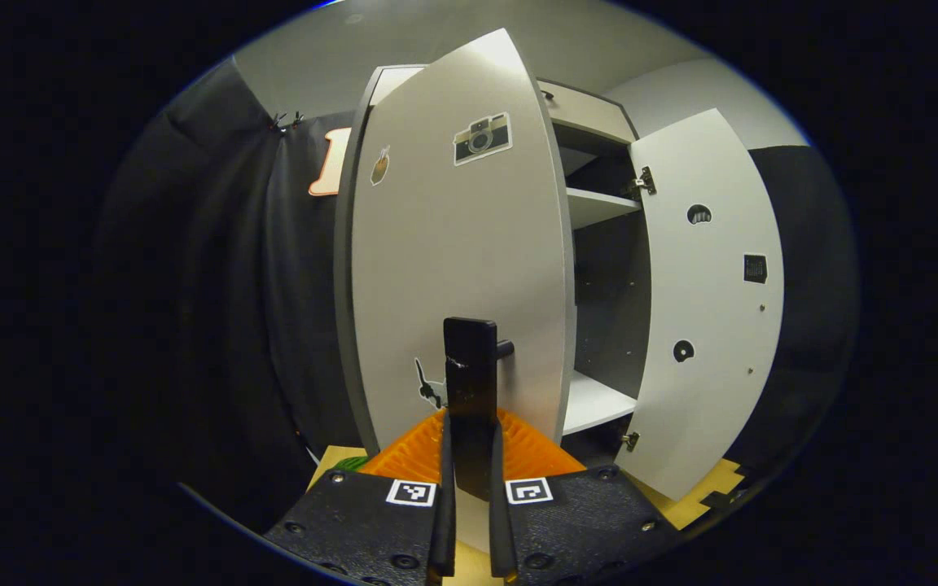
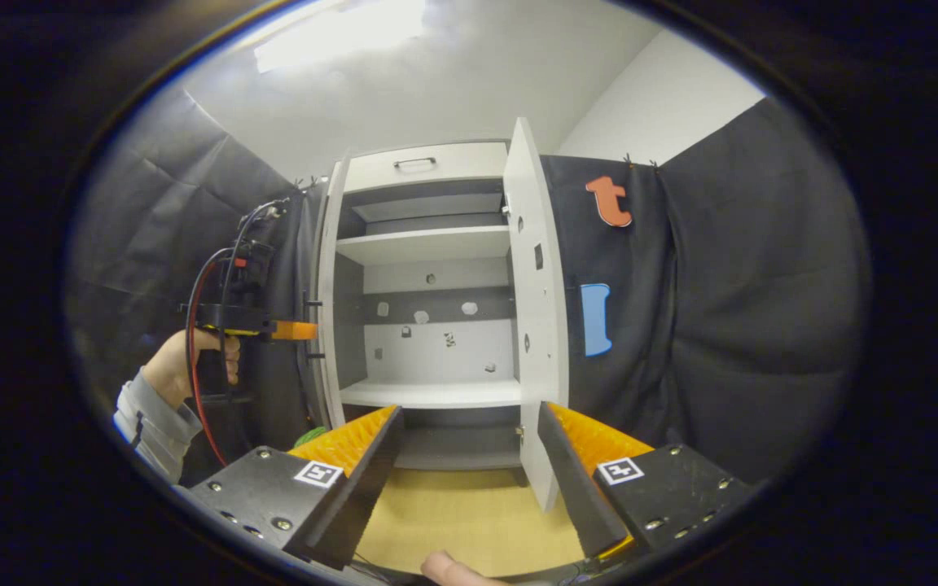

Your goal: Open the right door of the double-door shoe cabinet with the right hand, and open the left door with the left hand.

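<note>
Clamped between the two fingers of the left gripper [image 1: 470,456]: the dark bar handle [image 1: 470,382] of the left door [image 1: 457,244], upright, long axis vertical, standing off the panel on a short round post. Swung partway out from the shoe cabinet [image 2: 424,167], hinged at that cabinet's left side, free edge toward the middle. Smooth, matt, pale-grey board, flat and square-edged, dotted with stickers, among them a camera sticker [image 1: 482,138].

Seen from the right gripper view, the same left gripper [image 2: 294,330] held in a hand [image 2: 192,358] just left of the cabinet, a red cable [image 2: 192,342] looping down past a grey sleeve [image 2: 151,419].

Right door [image 2: 534,309] already wide, edge-on, standing out from the cabinet's right side; metal hinges [image 1: 642,183] plain at its inner face. Right gripper [image 2: 469,464] spread apart and holding nothing, set back in front of the cabinet, above a light wooden tabletop [image 2: 461,521].

Inside the cabinet, pale flat shelves [image 2: 424,244] against a darker back wall.

Likely next: more outward swing on the left door, pulled away from the cabinet's middle, left hand by far the nearer.
</note>
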Demonstrator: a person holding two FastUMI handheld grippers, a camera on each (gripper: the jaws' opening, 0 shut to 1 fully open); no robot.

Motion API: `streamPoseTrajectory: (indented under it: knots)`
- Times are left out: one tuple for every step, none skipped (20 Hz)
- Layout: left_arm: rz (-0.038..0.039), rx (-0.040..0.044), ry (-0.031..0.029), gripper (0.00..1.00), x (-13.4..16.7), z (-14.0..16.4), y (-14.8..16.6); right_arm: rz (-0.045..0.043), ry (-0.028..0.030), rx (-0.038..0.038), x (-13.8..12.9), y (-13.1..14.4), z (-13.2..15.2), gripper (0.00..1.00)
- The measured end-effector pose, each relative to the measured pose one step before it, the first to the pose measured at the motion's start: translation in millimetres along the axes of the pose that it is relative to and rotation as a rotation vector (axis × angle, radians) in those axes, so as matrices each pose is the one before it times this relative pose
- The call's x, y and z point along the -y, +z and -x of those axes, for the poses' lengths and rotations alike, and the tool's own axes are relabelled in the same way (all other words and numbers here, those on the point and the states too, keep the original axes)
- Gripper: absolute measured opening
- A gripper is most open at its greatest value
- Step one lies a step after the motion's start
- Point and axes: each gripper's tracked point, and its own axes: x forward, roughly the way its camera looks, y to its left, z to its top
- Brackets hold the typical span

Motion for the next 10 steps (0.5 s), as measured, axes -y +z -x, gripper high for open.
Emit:
streamPoseTrajectory:
  knots:
    - [-0.00423,-0.00121,0.00791,0.17,-3.83,2.78,-2.17,0.00050,0.00046,0.00039,-1.65,0.12,-0.56,0.98]
    - [-0.00052,0.00048,0.00974,0.17,-8.57,5.64,-0.29,0.00102,0.00191,-0.00182,-2.60,-1.94,-0.38,0.98]
    - [-0.00055,0.00085,0.01407,0.17,-8.62,4.06,0.48,0.00222,0.00431,-0.00223,-3.07,-1.14,-0.17,0.98]
    - [-0.00018,-0.00275,0.00837,0.14,-7.60,3.44,0.07,0.00034,0.00413,-0.00190,-3.66,-1.65,-1.85,0.98]
    - [-0.00043,0.00023,0.00519,0.13,-5.07,2.67,-0.66,-0.00218,0.00539,-0.00007,-3.63,-0.51,-0.18,0.98]
    - [-0.00278,-0.00220,0.00584,0.13,-6.45,2.47,-0.51,-0.00174,0.00613,-0.00040,-3.71,-0.84,-2.33,0.98]
    - [-0.00123,-0.00394,0.00871,0.13,-6.49,1.97,-0.49,0.00099,0.00704,-0.00105,-4.37,-1.09,-0.05,0.98]
    - [-0.00350,-0.00293,0.01189,0.13,-6.73,2.28,0.13,0.00309,0.00547,0.00045,-3.92,-1.36,-1.18,0.98]
    - [-0.00523,-0.00240,0.01585,0.11,-7.74,1.69,-0.29,0.00172,0.00246,0.00099,-2.67,-0.20,-0.56,0.98]
    - [-0.01040,-0.00140,0.01651,0.09,-7.24,1.76,-1.00,0.00036,0.00151,0.00010,-1.90,-1.22,-0.80,0.98]
